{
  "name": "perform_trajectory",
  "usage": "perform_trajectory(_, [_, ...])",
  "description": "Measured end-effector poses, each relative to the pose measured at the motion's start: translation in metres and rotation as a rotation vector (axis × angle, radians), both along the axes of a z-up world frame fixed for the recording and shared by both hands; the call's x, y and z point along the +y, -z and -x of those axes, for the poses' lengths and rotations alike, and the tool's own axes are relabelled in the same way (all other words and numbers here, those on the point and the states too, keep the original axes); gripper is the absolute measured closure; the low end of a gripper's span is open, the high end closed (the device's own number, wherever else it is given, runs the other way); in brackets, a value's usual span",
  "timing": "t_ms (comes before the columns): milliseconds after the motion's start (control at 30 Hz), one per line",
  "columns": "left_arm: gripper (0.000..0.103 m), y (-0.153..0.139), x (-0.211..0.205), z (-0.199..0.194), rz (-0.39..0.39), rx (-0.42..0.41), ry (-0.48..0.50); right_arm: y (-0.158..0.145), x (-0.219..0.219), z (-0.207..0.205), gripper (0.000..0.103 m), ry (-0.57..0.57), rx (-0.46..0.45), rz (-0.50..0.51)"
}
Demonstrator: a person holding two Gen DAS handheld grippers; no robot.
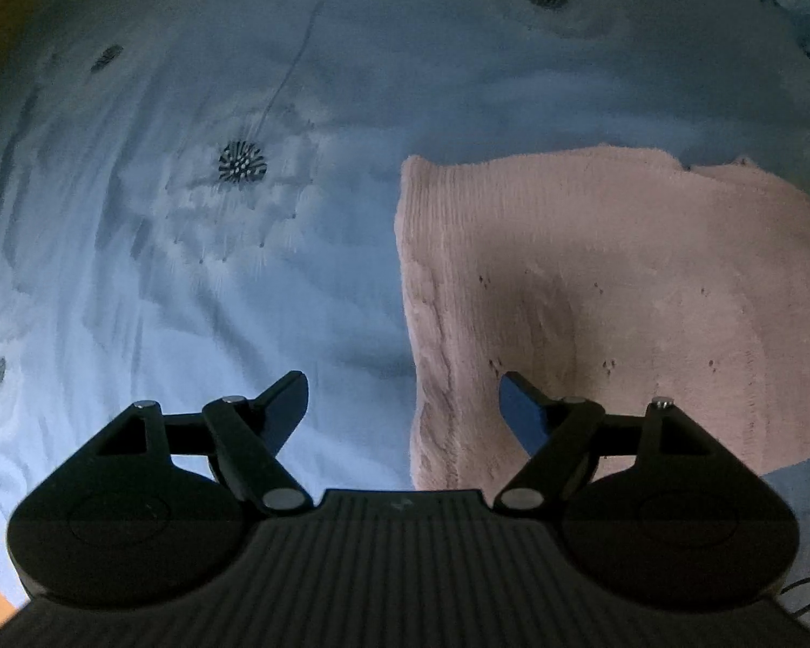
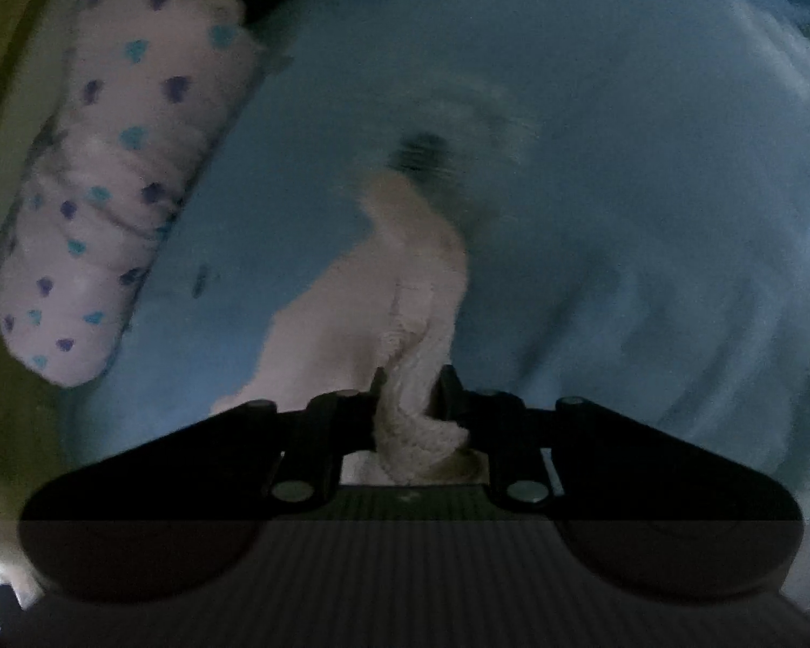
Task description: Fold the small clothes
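Pink knit garment point(image 1: 594, 291) is lying soft and limp on blue bedding point(image 1: 189, 324); right gripper point(image 2: 407, 394) is pinching its edge, left gripper point(image 1: 405, 405) is hovering spread, empty.

Dim rm; blue dandelion-print bedsheet point(image 1: 189, 281), heart-print pillow point(image 2: 108, 178).

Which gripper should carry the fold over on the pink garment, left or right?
Right. The right gripper is already shut on a bunched edge of the pink garment. The left gripper hangs open above its side edge, gripping nothing.
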State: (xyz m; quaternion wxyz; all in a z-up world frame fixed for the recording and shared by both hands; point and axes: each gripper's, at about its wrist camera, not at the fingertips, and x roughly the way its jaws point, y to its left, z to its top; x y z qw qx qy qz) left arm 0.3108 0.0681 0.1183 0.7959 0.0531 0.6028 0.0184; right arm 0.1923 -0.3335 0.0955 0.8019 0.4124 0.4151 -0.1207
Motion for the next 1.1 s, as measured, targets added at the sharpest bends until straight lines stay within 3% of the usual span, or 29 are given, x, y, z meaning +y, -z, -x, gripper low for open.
perform_trajectory(200, [0.021, -0.004, 0.021, -0.004, 0.027, -0.011, 0.011, -0.030, 0.044, -0.014, 0.083, -0.092, -0.074, 0.069])
perform_trajectory(567, [0.021, -0.010, 0.047, 0.001, 0.080, -0.028, 0.035, -0.060, 0.116, -0.027, 0.084, -0.287, -0.101, 0.194])
perform_trajectory(733, [0.021, -0.019, 0.067, 0.004, 0.097, -0.053, 0.030, -0.069, 0.166, -0.031, 0.085, -0.363, -0.128, 0.185])
perform_trajectory(867, [0.021, -0.022, 0.088, 0.006, 0.116, -0.070, 0.020, -0.057, 0.214, -0.035, 0.085, -0.432, -0.128, 0.173])
perform_trajectory(933, [0.021, -0.020, 0.095, 0.007, 0.119, -0.072, 0.026, -0.045, 0.233, -0.036, 0.090, -0.454, -0.118, 0.154])
perform_trajectory(1100, [0.021, -0.017, 0.103, 0.011, 0.120, -0.077, 0.052, -0.008, 0.273, -0.039, 0.093, -0.494, -0.045, 0.146])
